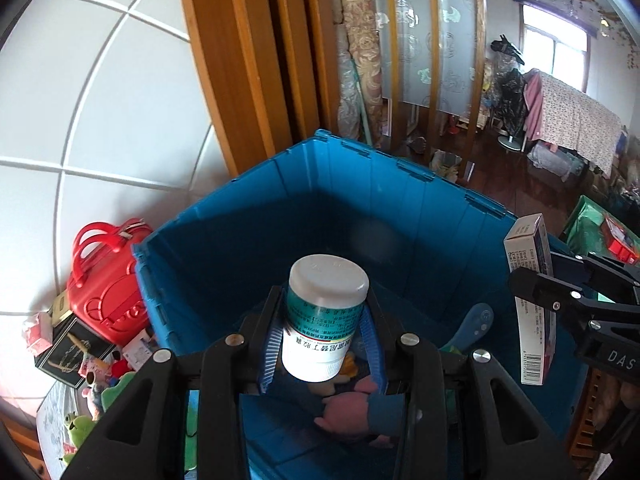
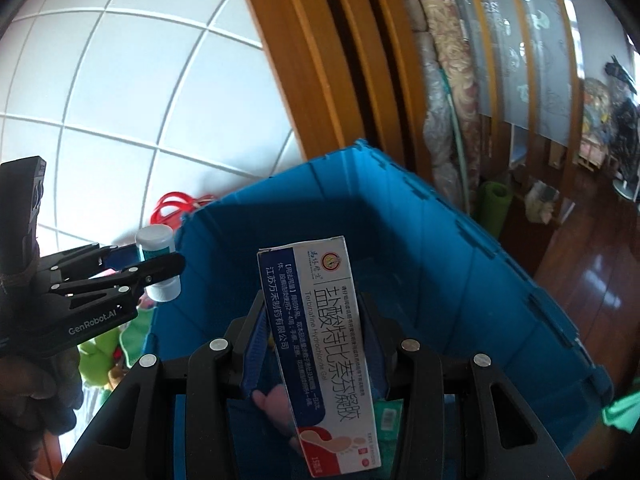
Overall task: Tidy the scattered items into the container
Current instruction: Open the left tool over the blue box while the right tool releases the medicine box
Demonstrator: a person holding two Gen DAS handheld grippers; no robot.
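— White tiled wall (image 1: 80,112) at nine o'clock, wooden door frame (image 1: 240,80) at twelve, and under us the blue bin (image 1: 400,208). Where do we stand?

— Going left to right: clutter outside the bin at eight o'clock, the red bag (image 1: 108,280) among it. Then our left gripper (image 1: 324,320), clamped on the white bottle (image 1: 324,312) by its sides, cap up, held over the bin's open mouth. At three o'clock our right gripper (image 2: 316,344) is clamped on the carton (image 2: 324,340), long side running up out of the jaws, also above the bin.

— So both things are over the container, not in it yet?

— We judge so. A pink toy (image 1: 352,404) and other bits already lie on the floor of the bin below.

— How do we drop them well?

— We should bring each one down inside the walls before parting the jaws, so neither bounces off the rim. The bottle is round and will roll, so we set it low, near a corner. The carton is light and sits crooked in the grip; we keep it clear of the left gripper, which is near, and let go one hand at a time.
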